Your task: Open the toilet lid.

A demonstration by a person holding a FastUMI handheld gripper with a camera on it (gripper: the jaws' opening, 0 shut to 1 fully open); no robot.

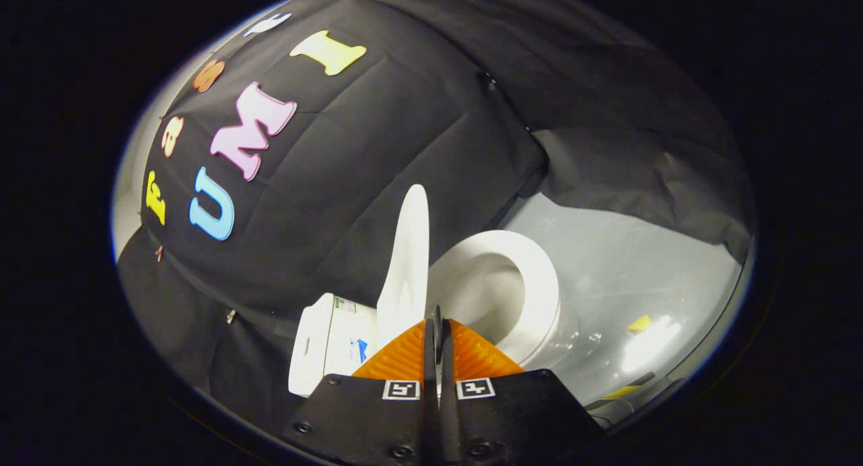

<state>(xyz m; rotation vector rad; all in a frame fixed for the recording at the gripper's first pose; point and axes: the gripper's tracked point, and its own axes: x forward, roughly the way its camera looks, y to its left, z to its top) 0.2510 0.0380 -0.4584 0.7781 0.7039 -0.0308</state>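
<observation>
The white toilet lid stands raised, nearly upright, just beyond my fingertips and a little to one side of them. Past it lies the white seat ring around the exposed bowl. The white tank sits behind the lid, against the black cloth wall. My gripper is shut, its two fingers pressed together with nothing held between them. The tips are close to the lid's hinge end, and I cannot tell whether they touch it.
The toilet stands on a glossy grey floor. Black cloth hangs close behind and around the toilet. A small yellow scrap and a yellow strip lie on the floor beyond the bowl.
</observation>
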